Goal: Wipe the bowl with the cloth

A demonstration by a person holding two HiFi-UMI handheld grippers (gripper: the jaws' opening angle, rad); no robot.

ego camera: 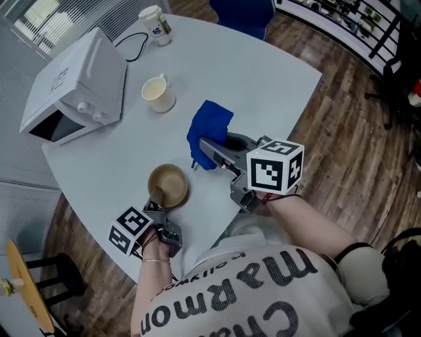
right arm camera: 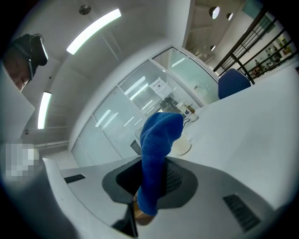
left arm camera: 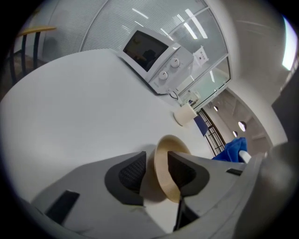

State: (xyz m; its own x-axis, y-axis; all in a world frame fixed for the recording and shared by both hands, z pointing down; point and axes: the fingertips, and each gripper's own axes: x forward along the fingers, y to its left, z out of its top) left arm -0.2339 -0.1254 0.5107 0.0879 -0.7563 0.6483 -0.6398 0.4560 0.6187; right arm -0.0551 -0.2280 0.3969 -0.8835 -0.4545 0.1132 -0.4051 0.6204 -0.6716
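Observation:
A tan wooden bowl point(ego camera: 168, 185) sits on the white table point(ego camera: 263, 79) near its front edge. My left gripper point(ego camera: 155, 207) reaches to the bowl's near side. In the left gripper view the bowl's rim point(left arm camera: 164, 173) stands between the two pads of my left gripper point(left arm camera: 156, 163), with a gap showing at the left pad, so the jaws stand open around it. My right gripper point(ego camera: 208, 151) hovers to the right of the bowl and a little beyond it, shut on a blue cloth point(ego camera: 209, 128). The cloth point(right arm camera: 156, 149) sticks up from between the pads of my right gripper point(right arm camera: 154, 182).
A white microwave point(ego camera: 75, 89) stands at the table's far left. A cream mug point(ego camera: 159, 94) is beyond the bowl, and a paper cup point(ego camera: 156, 25) with a black cable beside it sits at the far edge. A blue chair point(ego camera: 243, 13) stands behind the table.

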